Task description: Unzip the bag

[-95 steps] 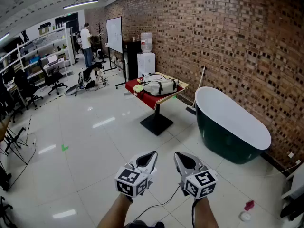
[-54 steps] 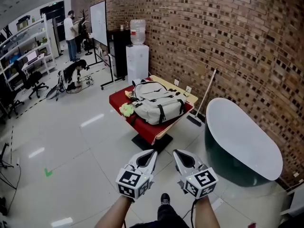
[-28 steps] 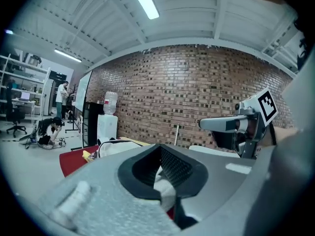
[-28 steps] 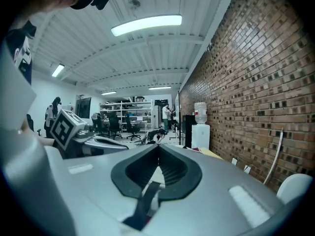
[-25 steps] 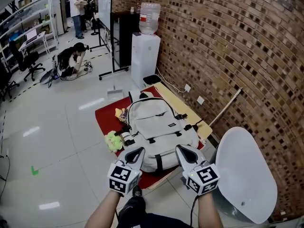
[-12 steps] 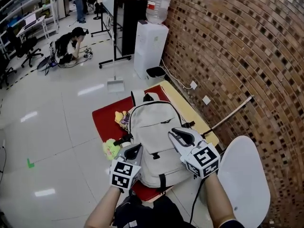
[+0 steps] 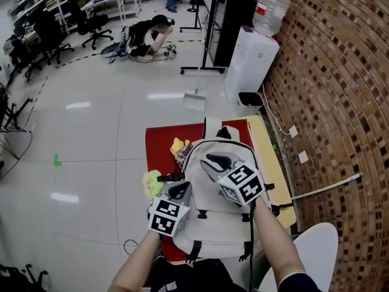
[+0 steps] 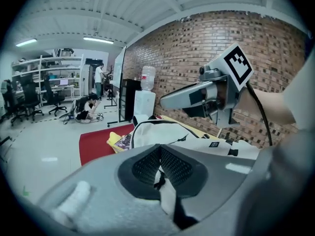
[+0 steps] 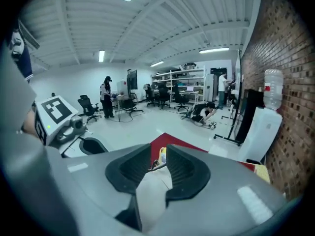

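Note:
A light grey backpack (image 7: 209, 224) lies on a table with a red cloth (image 7: 161, 145). My left gripper (image 7: 180, 188) hovers at the bag's left side, shut with nothing between its pads; its own view shows the closed jaws (image 8: 158, 166) over the bag (image 8: 157, 132). My right gripper (image 7: 213, 160) is held above the bag's upper middle. Its jaws (image 9: 158, 168) are opening, and only the bag's fabric (image 9: 152, 188) shows through the gap, untouched. I cannot make out a zipper pull.
A yellow-green soft toy (image 7: 152, 183) and a small colourful packet (image 7: 180, 151) lie on the red cloth left of the bag. A water dispenser (image 7: 252, 59) and brick wall stand behind. A white tub (image 7: 310, 260) is at the lower right.
The view has closed in over the table. My right gripper has moved forward over the backpack and its jaws have parted. The left gripper stays shut beside the bag.

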